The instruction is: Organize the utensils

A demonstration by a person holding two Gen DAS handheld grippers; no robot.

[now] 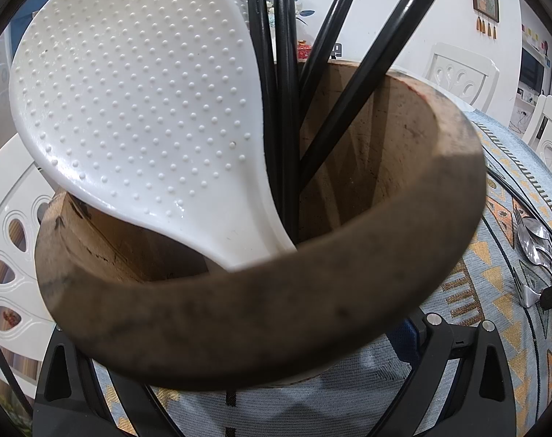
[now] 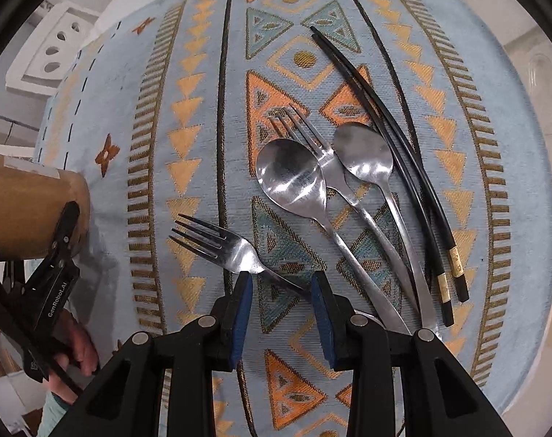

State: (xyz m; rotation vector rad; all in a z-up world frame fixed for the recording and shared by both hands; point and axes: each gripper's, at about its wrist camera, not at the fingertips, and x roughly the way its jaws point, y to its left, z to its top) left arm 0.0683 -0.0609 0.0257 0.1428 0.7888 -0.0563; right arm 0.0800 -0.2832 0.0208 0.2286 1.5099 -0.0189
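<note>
The right gripper (image 2: 281,287) straddles a fork's (image 2: 235,247) handle, blue pads apart, not pressing. At one o'clock lie two spoons (image 2: 292,178), another fork and black chopsticks (image 2: 396,145). The left gripper (image 2: 62,233) clamps the wooden holder (image 1: 261,327) at nine o'clock, where a white rice paddle (image 1: 137,109) stands.

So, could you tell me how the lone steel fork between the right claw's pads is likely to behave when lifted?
The thin polished steel fork looks stiff but probably slippery. The right claw straddles its narrow handle, so the heavier tined end may droop. It lies flat on the patterned woven tablecloth, so it seems unlikely to roll.
</note>
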